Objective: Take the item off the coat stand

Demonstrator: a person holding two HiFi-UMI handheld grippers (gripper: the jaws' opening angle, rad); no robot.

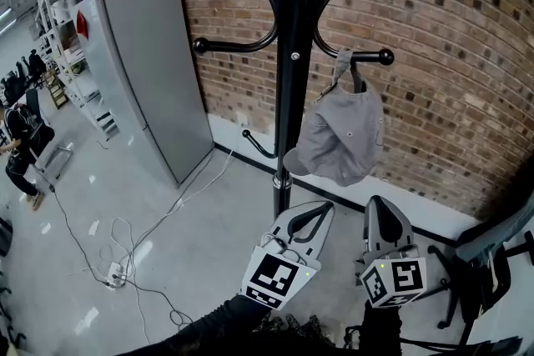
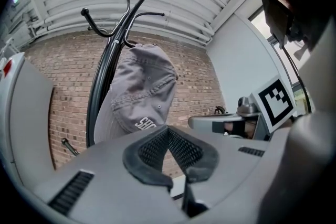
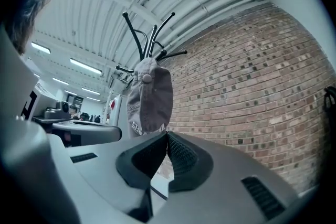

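A grey cap (image 1: 340,137) hangs by its back strap from a right-hand hook of the black coat stand (image 1: 289,54). Both grippers sit below the cap, apart from it. My left gripper (image 1: 324,208) is shut and empty, pointing up toward the cap's brim. My right gripper (image 1: 375,203) is also shut with nothing in it, just right of the cap's lower edge. In the left gripper view the cap (image 2: 144,92) hangs above the closed tips (image 2: 168,129) beside the stand (image 2: 103,81). The right gripper view shows the cap (image 3: 150,96) just beyond the closed tips (image 3: 167,134).
A brick wall (image 1: 450,54) runs behind the stand. A tall grey cabinet (image 1: 146,71) stands at the left. Cables and a power strip (image 1: 113,270) lie on the floor. A black chair frame (image 1: 480,279) is at the lower right. A person (image 1: 21,147) stands far left.
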